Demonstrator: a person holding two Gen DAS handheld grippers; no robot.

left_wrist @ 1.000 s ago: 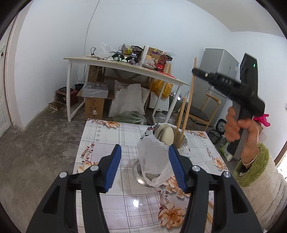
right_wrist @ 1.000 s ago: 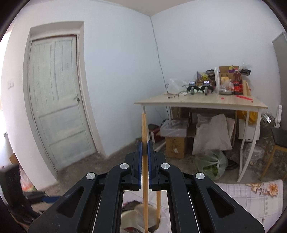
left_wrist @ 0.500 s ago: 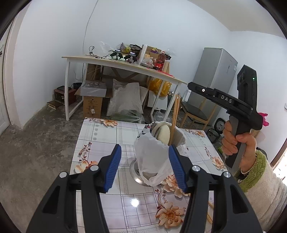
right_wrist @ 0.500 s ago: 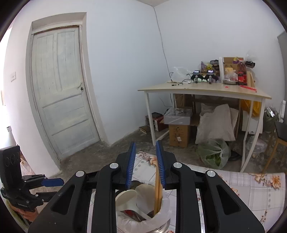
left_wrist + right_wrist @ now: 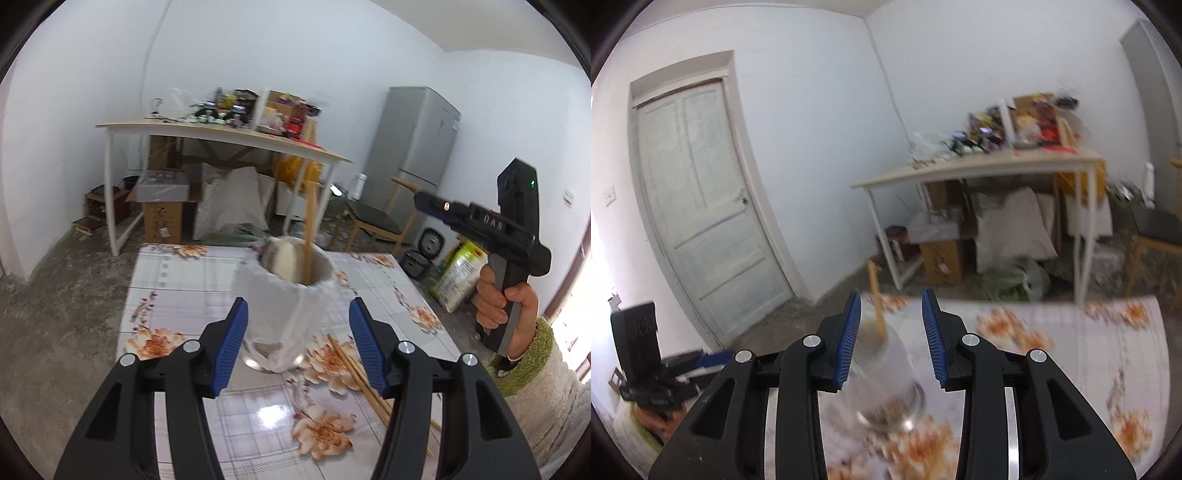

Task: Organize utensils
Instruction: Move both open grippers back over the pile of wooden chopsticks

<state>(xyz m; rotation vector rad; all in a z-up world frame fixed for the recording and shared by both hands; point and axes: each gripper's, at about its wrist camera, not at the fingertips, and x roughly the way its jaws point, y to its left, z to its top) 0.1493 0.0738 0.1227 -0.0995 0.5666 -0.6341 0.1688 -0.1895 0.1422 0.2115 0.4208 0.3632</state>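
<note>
A long wooden chopstick (image 5: 309,236) is seen standing tilted in the white-bag-lined metal utensil cup (image 5: 284,295) on the floral-tiled table (image 5: 177,295), so the drop-off step is judged finished; the right gripper (image 5: 891,332), whose jaws have just been opening, is spread with nothing pinched between its pads. The left gripper (image 5: 297,347) is held spread around the cup without touching it. Next, the 2 or so wooden chopsticks (image 5: 356,373) lying beside the cup would need picking up.
</note>
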